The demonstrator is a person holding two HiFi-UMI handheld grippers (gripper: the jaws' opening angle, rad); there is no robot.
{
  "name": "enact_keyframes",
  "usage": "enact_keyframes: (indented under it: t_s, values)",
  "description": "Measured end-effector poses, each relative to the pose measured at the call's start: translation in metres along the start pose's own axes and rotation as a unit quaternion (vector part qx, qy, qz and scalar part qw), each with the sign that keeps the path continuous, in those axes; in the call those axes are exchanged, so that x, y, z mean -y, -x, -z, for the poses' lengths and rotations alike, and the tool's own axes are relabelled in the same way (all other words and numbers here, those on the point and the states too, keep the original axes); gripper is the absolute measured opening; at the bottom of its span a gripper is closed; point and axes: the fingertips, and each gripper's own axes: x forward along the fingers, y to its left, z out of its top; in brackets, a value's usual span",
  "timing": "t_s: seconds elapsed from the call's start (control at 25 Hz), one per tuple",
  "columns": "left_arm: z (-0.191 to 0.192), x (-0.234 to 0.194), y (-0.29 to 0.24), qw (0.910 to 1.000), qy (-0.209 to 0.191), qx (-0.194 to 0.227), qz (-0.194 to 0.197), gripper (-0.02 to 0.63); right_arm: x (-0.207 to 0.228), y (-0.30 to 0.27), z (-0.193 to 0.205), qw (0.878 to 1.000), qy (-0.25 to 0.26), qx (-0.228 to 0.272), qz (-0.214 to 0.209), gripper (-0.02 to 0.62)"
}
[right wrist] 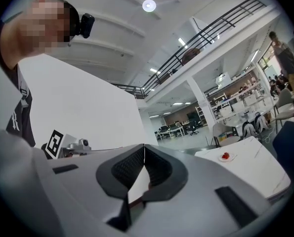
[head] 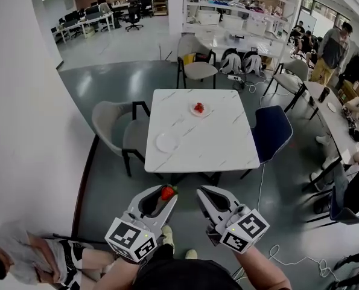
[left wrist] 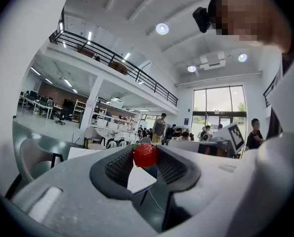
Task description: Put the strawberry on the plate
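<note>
Pinching the strawberry [left wrist: 145, 154] at its tips, the left claw [head: 167, 196] hangs short of the counter [head: 221, 138], the empty plate [head: 167, 142] straight ahead and well apart, nearer it than the right claw [head: 199, 193], closed on nothing.

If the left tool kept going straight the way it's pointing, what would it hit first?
Probably the near edge of the white table, seen just past the strawberry the left tool holds; open floor lies between, though depth is unclear.
</note>
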Motion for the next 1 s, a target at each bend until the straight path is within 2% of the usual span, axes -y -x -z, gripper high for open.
enact_keyframes:
  t_s: [0.6, 0.76, 1.0]
  values:
    - [-0.013, -0.124, -0.075, 0.9976, -0.032, -0.019, 0.059, 0.149, 0.06, -0.118, -0.012, 0.998, 0.014, 0.013, 0.066, 0.004]
    - [-0.005, -0.146, -0.088, 0.9971, -0.032, -0.031, 0.062, 0.148, 0.072, -0.137, -0.005, 0.997, 0.01, 0.005, 0.073, 0.003]
    - [0.008, -0.186, -0.113, 0.9973, -0.027, -0.049, 0.047, 0.148, 0.104, -0.17, 0.001, 0.997, 0.0, -0.001, 0.072, 0.004]
